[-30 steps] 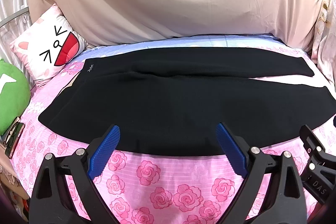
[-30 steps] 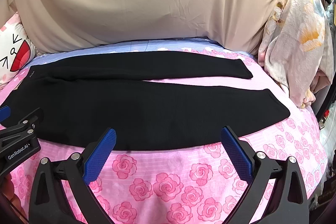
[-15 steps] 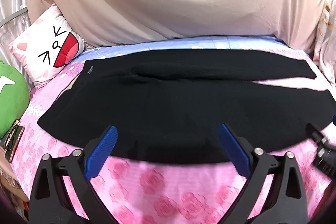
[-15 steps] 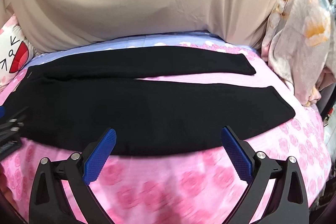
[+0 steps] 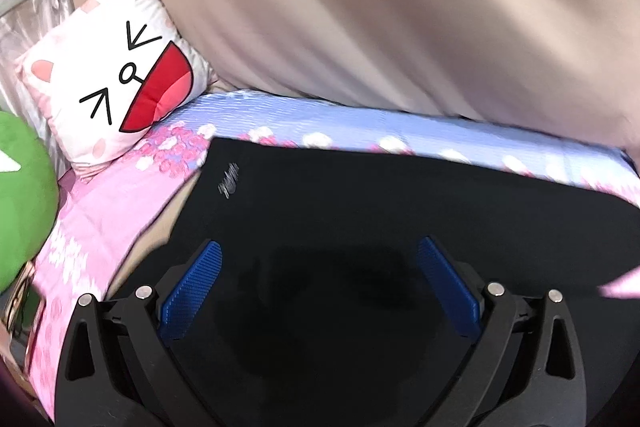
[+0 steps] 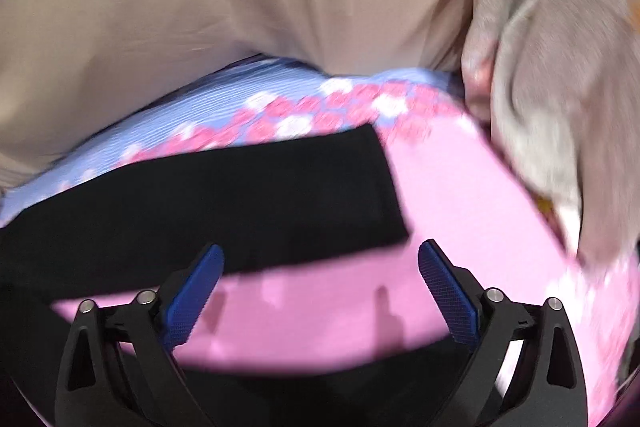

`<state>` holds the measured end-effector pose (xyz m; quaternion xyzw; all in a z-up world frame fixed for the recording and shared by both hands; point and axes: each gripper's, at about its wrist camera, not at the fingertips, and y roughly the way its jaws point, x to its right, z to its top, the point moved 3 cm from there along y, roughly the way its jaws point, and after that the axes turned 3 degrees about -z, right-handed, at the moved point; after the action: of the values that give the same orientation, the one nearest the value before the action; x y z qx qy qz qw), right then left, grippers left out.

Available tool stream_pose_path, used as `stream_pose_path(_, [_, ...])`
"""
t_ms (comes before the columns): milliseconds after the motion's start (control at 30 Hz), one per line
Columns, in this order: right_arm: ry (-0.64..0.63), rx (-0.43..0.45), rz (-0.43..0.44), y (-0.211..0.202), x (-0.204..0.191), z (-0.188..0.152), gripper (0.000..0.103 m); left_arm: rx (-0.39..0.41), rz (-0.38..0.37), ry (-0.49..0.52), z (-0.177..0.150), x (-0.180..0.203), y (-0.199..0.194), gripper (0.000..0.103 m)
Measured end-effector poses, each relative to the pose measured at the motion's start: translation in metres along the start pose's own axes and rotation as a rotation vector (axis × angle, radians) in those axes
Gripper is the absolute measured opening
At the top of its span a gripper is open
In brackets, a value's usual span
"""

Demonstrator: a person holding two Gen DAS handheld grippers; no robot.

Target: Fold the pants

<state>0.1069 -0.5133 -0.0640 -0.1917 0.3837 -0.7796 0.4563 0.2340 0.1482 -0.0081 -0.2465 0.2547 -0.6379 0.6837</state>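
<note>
Though motion blur smears it past reading, a small pale script logo sits near the waistband corner of the black pants, which lie flat on the bed with its pink rose-print sheet. The left hand-held gripper hangs over the waist end, blue pads spread apart, nothing between them. The right hand-held gripper is likewise spread wide, over bare pink sheet between the two legs, the far leg's hem just ahead.
</note>
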Motion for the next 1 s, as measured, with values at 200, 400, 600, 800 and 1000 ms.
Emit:
stream_pose_path(200, [-0.031, -0.046, 0.006, 0.055, 0.003, 0.042, 0.084, -0.075, 0.053, -0.087, 0.056, -0.057, 0.081, 0.097])
stream_pose_path(400, [-0.038, -0.105, -0.009, 0.090, 0.006, 0.062, 0.084, -0.195, 0.097, -0.145, 0.073, -0.103, 0.155, 0.097])
stream_pose_path(600, [-0.059, -0.111, 0.010, 0.110, -0.006, 0.067, 0.078, -0.276, 0.011, -0.192, 0.068, -0.112, 0.198, 0.093])
stream_pose_path(800, [-0.048, -0.067, 0.115, 0.097, -0.015, 0.068, 0.018, -0.254, -0.126, -0.281, 0.076, -0.119, 0.179, 0.021])
stream_pose_path(1000, [-0.101, 0.106, 0.108, 0.028, -0.017, 0.064, 0.004, -0.115, -0.116, -0.279, 0.084, -0.135, 0.096, 0.013])
